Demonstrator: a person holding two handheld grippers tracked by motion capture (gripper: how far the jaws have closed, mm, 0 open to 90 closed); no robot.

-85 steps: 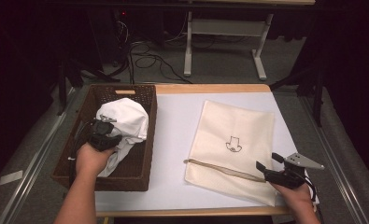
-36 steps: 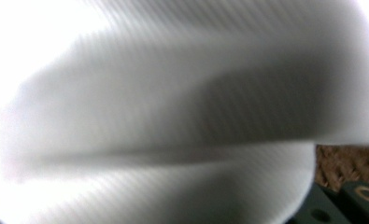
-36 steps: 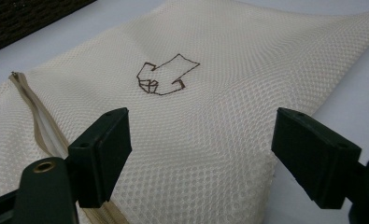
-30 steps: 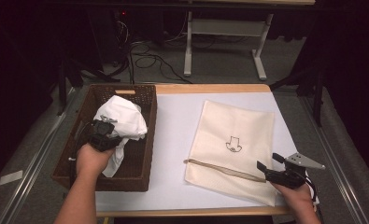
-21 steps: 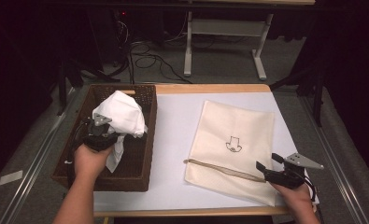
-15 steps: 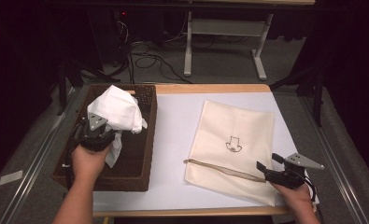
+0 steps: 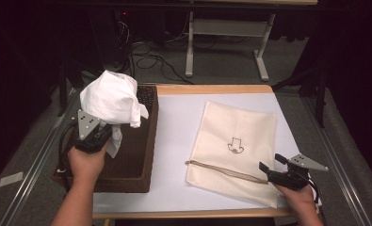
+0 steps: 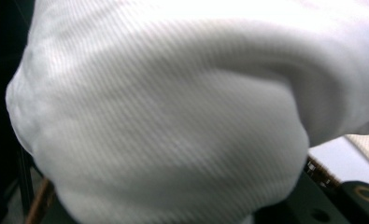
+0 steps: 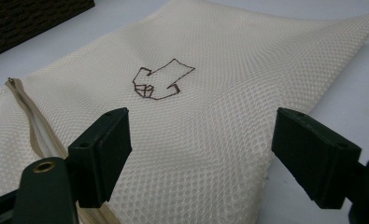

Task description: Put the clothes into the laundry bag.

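I am watching the white cloth (image 7: 110,99) hanging bunched in the left gripper (image 7: 95,133), whose jaws are clamped narrow on its lower folds. A second ago the bundle was sitting low inside the brown wicker basket (image 7: 141,155); now I am seeing it lifted clear above the basket's far left corner, with a short tail of fabric dangling just beside the gripper. In the left gripper view the cloth (image 8: 173,116) is crowding right up against the lens, and a strip of the basket rim is peeking out below it.

Well apart from that gripper, across the white tabletop (image 7: 174,127), the cream mesh bag (image 7: 238,141) is lying flat with its small brown emblem up and its zipper (image 7: 223,169) running toward the right gripper (image 7: 270,167). That gripper is resting at the bag's near corner where it was before. Its jaws are standing wide, one on each side of the mesh (image 9: 196,140) in the right gripper view, pressing on nothing.
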